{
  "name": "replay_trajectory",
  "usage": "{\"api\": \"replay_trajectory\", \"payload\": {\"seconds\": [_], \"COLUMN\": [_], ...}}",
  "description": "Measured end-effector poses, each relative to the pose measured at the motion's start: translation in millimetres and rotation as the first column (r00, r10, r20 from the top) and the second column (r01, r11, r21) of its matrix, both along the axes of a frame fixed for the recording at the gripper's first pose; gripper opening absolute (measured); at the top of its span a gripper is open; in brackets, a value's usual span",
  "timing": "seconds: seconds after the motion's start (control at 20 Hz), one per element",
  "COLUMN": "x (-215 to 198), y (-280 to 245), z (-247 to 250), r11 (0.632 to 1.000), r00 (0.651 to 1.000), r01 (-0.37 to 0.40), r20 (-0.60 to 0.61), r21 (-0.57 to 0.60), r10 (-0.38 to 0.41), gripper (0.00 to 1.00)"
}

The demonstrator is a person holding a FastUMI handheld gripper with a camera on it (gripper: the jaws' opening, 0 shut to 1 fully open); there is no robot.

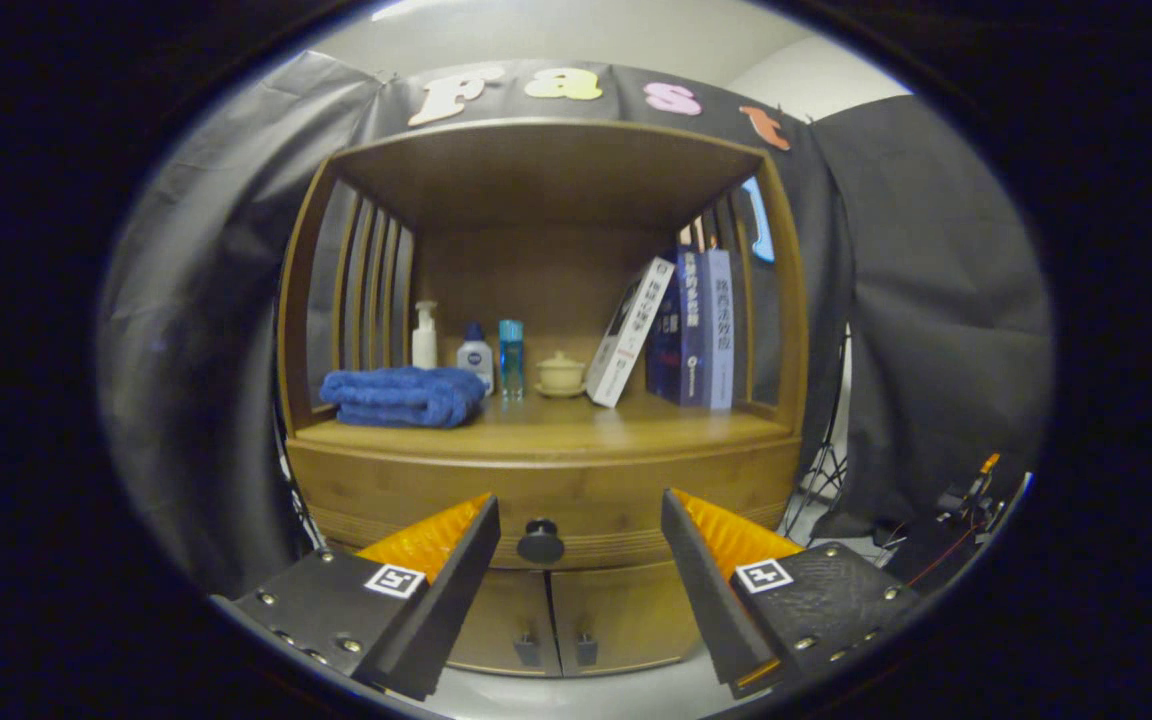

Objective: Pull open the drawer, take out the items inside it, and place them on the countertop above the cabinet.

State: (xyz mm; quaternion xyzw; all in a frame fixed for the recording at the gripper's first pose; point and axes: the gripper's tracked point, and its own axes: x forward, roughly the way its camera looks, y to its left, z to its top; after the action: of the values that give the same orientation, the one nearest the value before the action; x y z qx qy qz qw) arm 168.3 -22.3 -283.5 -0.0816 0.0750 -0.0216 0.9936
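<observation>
Gripper (pixel 581 520) fingers spread wide, drawer (pixel 546 490) closed with its knob (pixel 541 541) in the gap between them, countertop (pixel 576 432) front strip bare, blue towel (pixel 404 396), bottles (pixel 476 358), small lidded pot (pixel 561 373) and leaning books (pixel 671 335) crowding the back.

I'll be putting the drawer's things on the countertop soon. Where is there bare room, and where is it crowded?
The countertop is bare along its front edge, widest in front of the cup and books. The back is crowded: towel, three bottles, cup, leaning books. The gripper is open, the drawer knob between its fingers, untouched.
</observation>
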Motion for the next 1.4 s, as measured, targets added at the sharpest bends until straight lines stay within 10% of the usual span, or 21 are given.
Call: {"api": "replay_trajectory", "payload": {"seconds": [0.45,0.8,1.4], "x": [63,80,78], "y": [31,16,11], "z": [-79,-89,-87], "r11": [0.998,0.999,1.000], "r00": [0.992,0.995,0.995], "r01": [-0.056,-0.025,-0.031], "r20": [-0.112,-0.094,-0.093], "r21": [-0.036,-0.021,-0.003], "r10": [0.051,0.023,0.031], "gripper": [0.97,0.44,0.32]}}
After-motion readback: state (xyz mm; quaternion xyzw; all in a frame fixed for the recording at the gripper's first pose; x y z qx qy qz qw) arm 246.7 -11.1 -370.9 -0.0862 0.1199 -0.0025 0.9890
